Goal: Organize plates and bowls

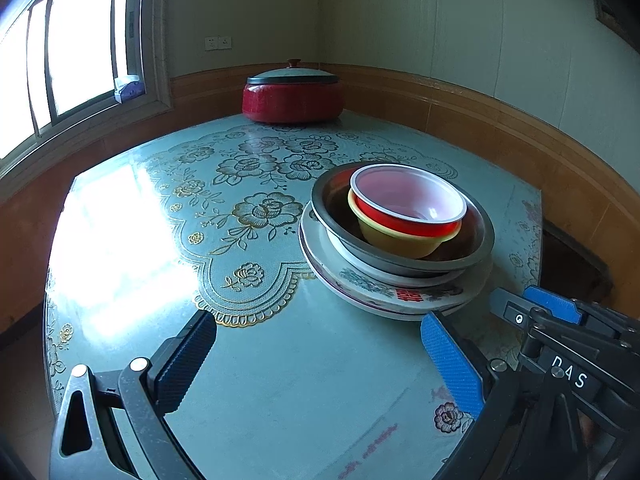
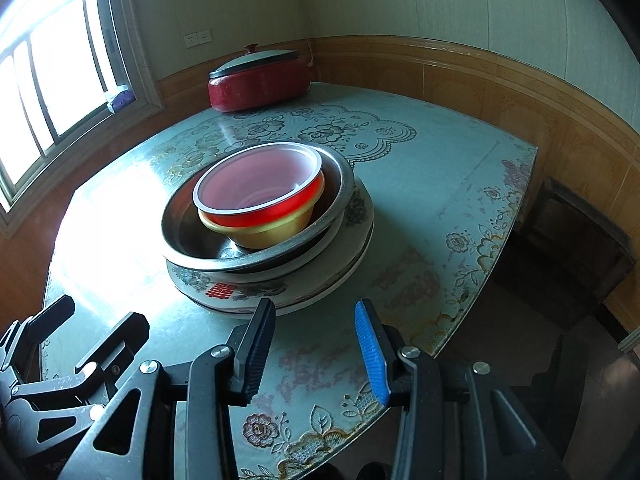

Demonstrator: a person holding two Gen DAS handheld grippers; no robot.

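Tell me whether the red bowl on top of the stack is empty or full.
Empty. The red bowl shows a bare white inside down to its bottom in both views.

Left gripper (image 1: 318, 354) low over a teal floral table (image 1: 280, 380), jaws wide apart, nothing between them. Just beyond its blue finger (image 1: 452, 364), a stack: patterned plates (image 1: 384, 292), metal bowl (image 1: 476, 240), yellow bowl (image 1: 394, 242), red bowl (image 1: 404, 222) nested on top. At far edge, a lidded red pot (image 1: 293, 98). Right gripper (image 1: 560, 320) at right.
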